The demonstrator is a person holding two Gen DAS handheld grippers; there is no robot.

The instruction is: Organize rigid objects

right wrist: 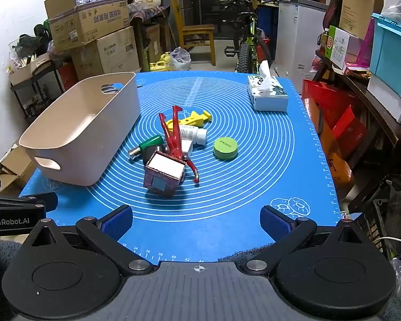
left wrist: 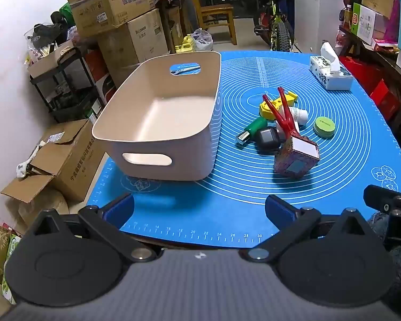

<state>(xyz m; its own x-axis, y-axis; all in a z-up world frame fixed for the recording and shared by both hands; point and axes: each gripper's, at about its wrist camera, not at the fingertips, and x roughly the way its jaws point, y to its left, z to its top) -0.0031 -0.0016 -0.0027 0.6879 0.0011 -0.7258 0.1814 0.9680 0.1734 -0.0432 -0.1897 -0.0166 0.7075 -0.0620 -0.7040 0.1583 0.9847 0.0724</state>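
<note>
Both cameras sit low at the near edge of the blue mat [left wrist: 334,187], looking forward across it. The left view faces the bin [left wrist: 157,123]; the right view faces the heap of objects [right wrist: 173,147]. Both share bin, heap and tissue box [right wrist: 267,93].

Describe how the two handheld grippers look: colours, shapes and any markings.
The left gripper and right gripper look the same: two fingers with blue textured pads, black angled linkage arms with silver pivot pins, two round black discs, and a grey ribbed body with a small white crosshair mark. Seen from the right wrist camera, the left unit carries white "GenRobot.AI" lettering.
</note>
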